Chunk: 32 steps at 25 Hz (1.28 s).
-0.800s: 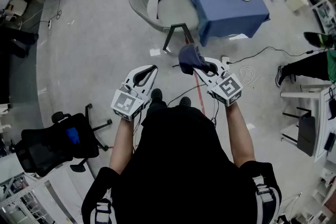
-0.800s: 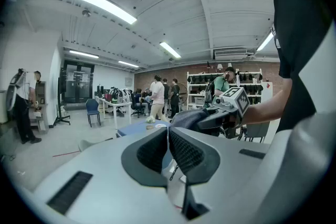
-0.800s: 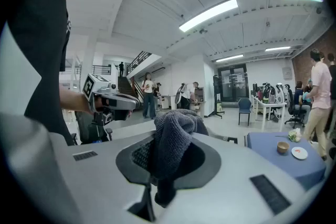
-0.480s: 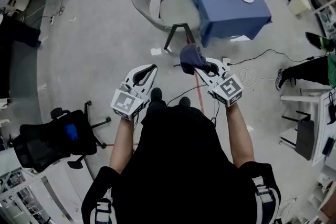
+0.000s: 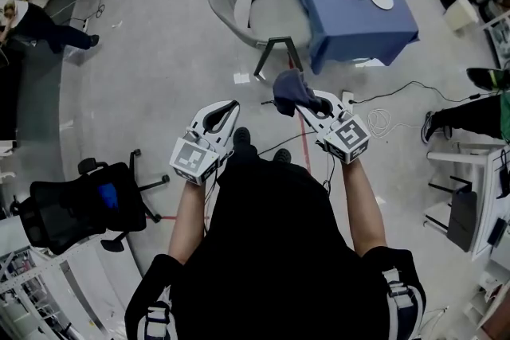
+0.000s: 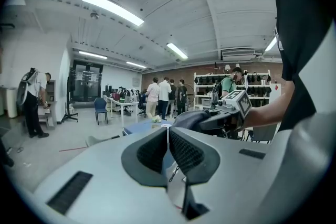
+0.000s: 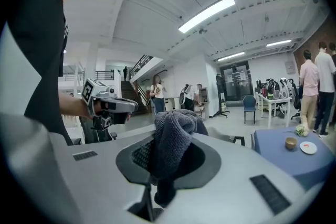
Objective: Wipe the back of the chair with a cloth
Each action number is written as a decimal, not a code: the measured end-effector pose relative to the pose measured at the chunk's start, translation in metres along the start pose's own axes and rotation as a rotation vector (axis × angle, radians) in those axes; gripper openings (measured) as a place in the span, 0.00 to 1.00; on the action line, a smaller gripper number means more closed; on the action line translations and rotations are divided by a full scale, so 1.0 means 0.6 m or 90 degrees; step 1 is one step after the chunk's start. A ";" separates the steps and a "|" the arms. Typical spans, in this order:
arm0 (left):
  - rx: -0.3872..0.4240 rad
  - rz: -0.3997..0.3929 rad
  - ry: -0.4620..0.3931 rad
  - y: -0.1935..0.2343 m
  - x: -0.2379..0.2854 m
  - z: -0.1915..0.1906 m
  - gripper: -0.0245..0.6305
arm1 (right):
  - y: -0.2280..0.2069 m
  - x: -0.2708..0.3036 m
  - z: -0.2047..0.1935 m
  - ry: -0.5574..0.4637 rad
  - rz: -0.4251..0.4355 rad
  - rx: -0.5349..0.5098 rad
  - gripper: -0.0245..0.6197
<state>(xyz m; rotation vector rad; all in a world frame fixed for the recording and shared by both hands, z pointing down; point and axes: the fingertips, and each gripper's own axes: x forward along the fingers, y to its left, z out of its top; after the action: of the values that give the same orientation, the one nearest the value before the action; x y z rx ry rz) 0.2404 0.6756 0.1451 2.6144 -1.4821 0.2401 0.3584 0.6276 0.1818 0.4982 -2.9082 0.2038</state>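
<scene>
Carrying dark cloth [image 5: 288, 88] clenched in right gripper [image 5: 303, 98], ready for wiping. Left gripper [image 5: 229, 109] sits closed, empty; grey chair [image 5: 259, 12] well ahead.

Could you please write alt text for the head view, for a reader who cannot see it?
Seen from above, a person in black holds out two grippers: the right gripper shut on a dark cloth, the left gripper shut and empty. Ahead on the grey floor, a grey chair stands beside a blue-covered table.
</scene>
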 end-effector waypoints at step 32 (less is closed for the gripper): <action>-0.014 -0.060 0.045 0.438 0.146 -0.008 0.08 | -0.185 0.371 0.045 0.074 -0.040 0.025 0.15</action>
<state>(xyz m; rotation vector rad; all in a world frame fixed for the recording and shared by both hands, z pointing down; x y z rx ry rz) 0.0587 0.4688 0.1755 2.6203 -1.3287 0.3015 0.1855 0.4494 0.2119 0.5630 -2.7757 0.2710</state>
